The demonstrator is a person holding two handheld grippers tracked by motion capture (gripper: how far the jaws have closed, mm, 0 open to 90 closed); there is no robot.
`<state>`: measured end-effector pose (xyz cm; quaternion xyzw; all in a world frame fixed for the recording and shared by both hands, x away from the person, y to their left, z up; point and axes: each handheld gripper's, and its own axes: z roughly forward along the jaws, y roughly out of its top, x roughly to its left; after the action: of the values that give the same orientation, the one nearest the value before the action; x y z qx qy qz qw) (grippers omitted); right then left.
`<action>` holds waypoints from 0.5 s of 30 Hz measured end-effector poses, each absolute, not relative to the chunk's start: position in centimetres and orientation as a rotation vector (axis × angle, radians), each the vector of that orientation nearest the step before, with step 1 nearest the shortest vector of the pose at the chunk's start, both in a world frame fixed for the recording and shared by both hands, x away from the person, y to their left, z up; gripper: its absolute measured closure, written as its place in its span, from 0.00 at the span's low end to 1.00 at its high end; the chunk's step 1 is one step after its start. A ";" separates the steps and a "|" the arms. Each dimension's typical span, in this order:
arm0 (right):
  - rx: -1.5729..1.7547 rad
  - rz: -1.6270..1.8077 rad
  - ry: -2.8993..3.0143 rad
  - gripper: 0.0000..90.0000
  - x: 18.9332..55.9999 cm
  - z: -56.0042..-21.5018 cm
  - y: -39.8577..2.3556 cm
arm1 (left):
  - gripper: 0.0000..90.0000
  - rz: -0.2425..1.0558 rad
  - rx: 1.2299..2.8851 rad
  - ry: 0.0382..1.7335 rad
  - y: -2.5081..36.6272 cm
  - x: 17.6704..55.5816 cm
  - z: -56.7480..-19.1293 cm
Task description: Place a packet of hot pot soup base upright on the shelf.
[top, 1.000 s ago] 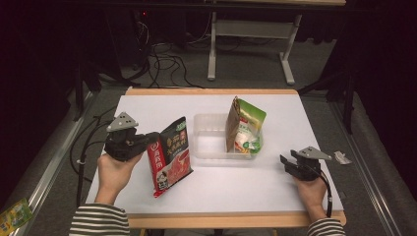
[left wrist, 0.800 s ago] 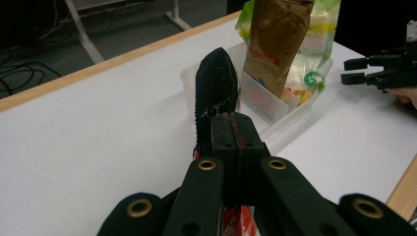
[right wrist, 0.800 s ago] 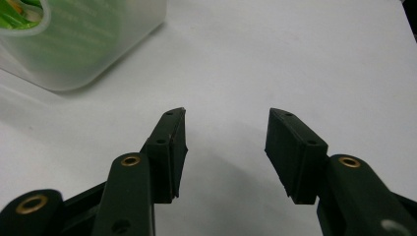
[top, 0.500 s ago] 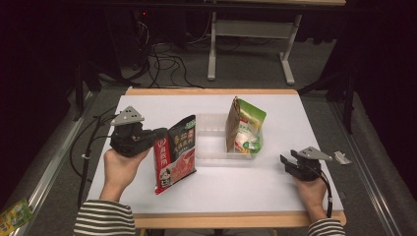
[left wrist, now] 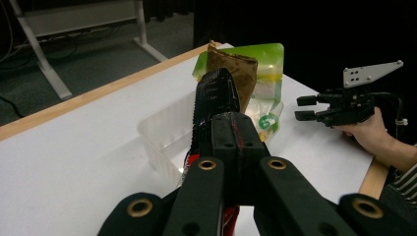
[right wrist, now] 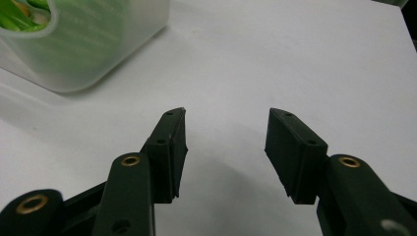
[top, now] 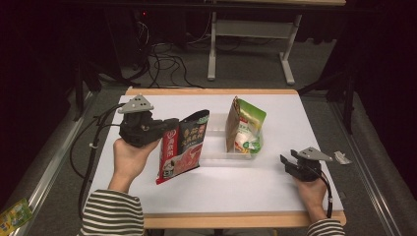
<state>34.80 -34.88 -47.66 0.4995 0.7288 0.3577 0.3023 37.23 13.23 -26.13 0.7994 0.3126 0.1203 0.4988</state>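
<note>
Left tongs (top: 169, 129) pinch the red pouch (top: 183, 146) by its upper edge, lifted clear of the worktop (top: 236, 189), likely to carry it beside the green pouch (top: 244, 127) standing in the clear tray (top: 219, 153). Right tongs (top: 286, 164) rest spread, empty, near the tray.

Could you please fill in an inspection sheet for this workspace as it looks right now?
Surface: white table top with a wooden edge, bare in front.
Job's things: red snack bag held up at the left gripper; green snack bag standing in the clear plastic tub.
Clutter: small silvery scrap near the right edge.
Grippers: left gripper shut on the red snack bag; right gripper open, low over the table, holding nothing.
Cables: black cable trailing from the left gripper; more on the floor behind.
Surroundings: dark room, white table frame behind, a green packet on the floor.
</note>
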 end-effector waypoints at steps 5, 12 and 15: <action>1.322 0.951 1.932 0.57 34.8 -47.6 -34.9 | 1.00 0.263 1.932 0.741 12.4 37.9 -25.3; 1.324 0.950 1.929 0.57 34.8 -47.7 -34.9 | 1.00 0.229 1.900 0.744 11.6 39.3 -24.6; 1.325 0.947 1.934 0.57 34.8 -47.7 -34.9 | 1.00 0.231 1.900 0.730 11.0 39.5 -24.2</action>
<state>34.81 -34.92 -47.66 0.4997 0.7292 0.3570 0.3018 39.53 11.04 -24.23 0.7923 0.3046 0.0965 0.5199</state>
